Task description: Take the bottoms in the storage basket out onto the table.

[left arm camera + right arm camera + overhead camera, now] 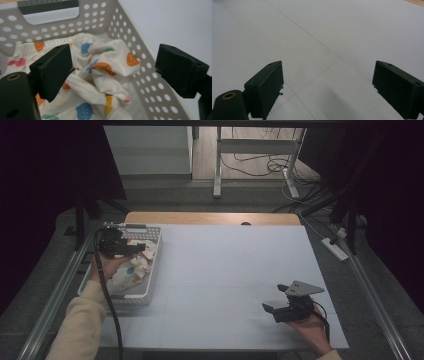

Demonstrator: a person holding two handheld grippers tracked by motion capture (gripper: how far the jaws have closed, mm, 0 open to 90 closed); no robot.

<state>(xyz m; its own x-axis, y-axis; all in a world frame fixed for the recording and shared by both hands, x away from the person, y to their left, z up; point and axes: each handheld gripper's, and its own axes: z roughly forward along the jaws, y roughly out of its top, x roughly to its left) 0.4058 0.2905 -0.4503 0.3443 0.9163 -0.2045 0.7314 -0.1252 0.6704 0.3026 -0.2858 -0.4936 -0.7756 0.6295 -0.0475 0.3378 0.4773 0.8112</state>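
A perforated white basket stands at the table's left edge and holds crumpled cream cloth printed with coloured fruit. My left gripper hovers over the basket, jaws open. In the left gripper view the cloth lies bunched below and between the open jaws, not pinched, with the basket wall to the right. My right gripper rests low over the table at the front right, held in a hand, jaws open. In the right gripper view its jaws stand wide apart over bare table with nothing between them.
The white table top has a wooden strip along its far edge. Metal rails run along both sides of the table. A power strip and cables lie on the floor to the right; a table frame stands behind.
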